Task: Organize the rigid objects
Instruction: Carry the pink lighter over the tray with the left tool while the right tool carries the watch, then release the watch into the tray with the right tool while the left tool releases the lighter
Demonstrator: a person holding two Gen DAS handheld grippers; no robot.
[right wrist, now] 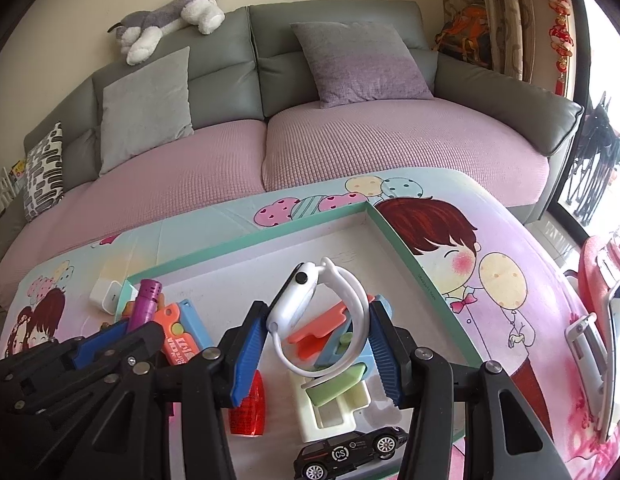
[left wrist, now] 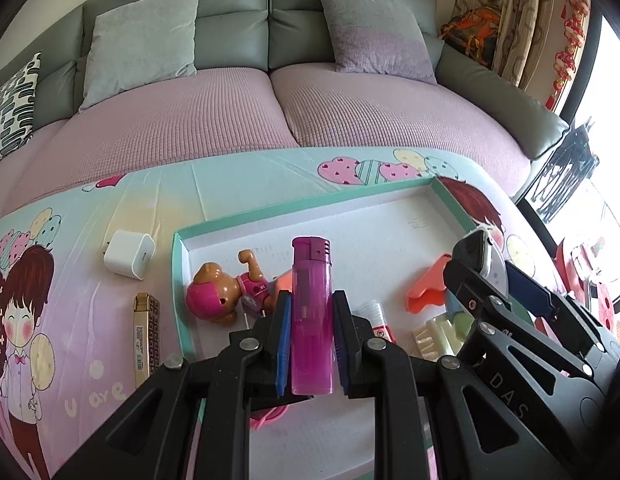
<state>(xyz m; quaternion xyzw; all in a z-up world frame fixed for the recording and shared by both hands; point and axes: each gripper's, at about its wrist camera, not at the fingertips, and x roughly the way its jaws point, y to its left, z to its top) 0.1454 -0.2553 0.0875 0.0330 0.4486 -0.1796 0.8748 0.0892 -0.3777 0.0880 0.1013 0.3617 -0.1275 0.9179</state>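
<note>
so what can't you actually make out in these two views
- Left wrist view: the pink cord under the left gripper is mostly hidden by it and the purple lighter.
- Right wrist view: the red item is half covered by the right gripper, label unreadable.
- The black toy car is cut off by the bottom edge.

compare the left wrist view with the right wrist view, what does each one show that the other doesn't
Only the left wrist view shows the doll lying in the box and the gold bar on the tablecloth beside it. Only the right wrist view shows the black toy car and the red bottle. Both show the left gripper shut on the purple lighter, the right gripper shut on the white watch, the white charger outside the box, and the box itself.
</note>
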